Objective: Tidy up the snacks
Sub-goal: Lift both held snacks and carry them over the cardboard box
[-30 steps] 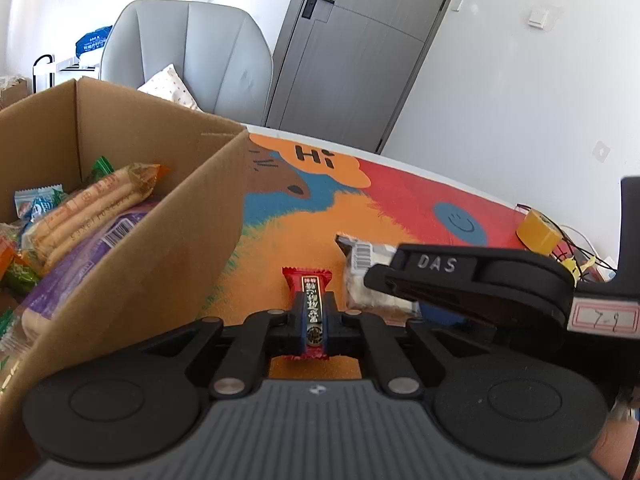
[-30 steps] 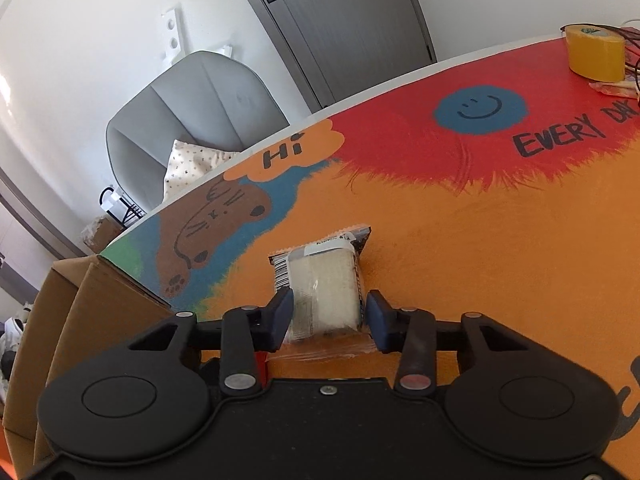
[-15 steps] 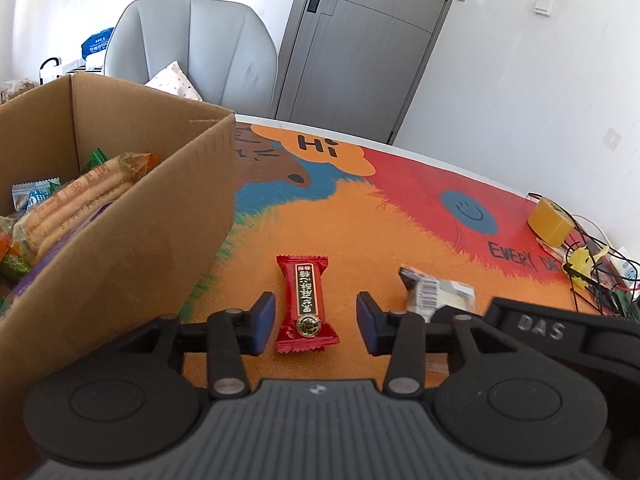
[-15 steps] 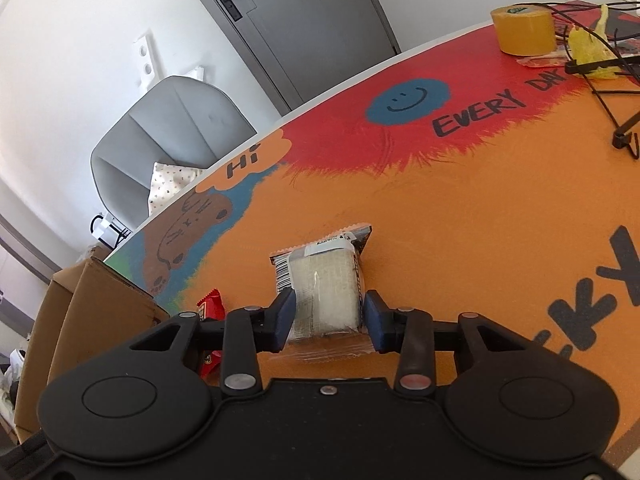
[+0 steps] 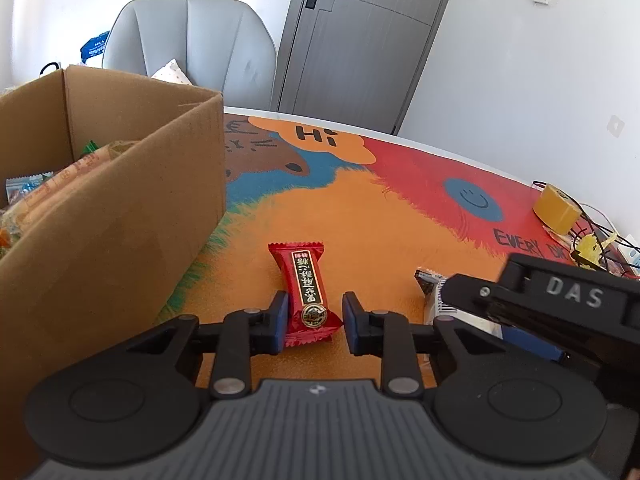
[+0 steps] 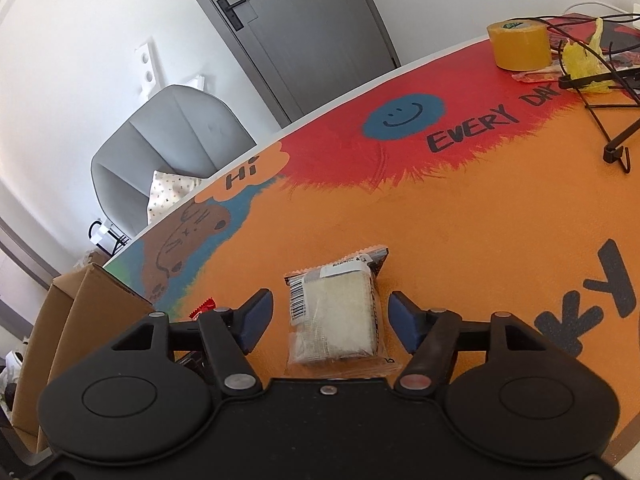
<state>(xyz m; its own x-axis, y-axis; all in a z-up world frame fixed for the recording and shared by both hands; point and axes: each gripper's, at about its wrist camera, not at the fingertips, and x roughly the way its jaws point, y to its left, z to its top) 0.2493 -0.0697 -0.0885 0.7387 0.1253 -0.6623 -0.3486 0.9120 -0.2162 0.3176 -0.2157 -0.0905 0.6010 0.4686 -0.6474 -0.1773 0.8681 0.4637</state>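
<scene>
A red wrapped candy bar lies on the colourful table mat between the fingers of my left gripper, which is open around its near end. A clear-wrapped pale cake lies on the mat between the fingers of my right gripper, which is open wide around it. The cake's end also shows in the left wrist view, partly hidden by the right gripper's body. A cardboard box with several snacks inside stands at the left; it also shows in the right wrist view.
A yellow tape roll and black cables lie at the far right of the table. A grey chair with a cushion stands behind the table, near a grey door.
My left gripper released the red candy onto the mat and stays open around it. My right gripper, shut on the cake before, has opened and the cake lies on the mat.
</scene>
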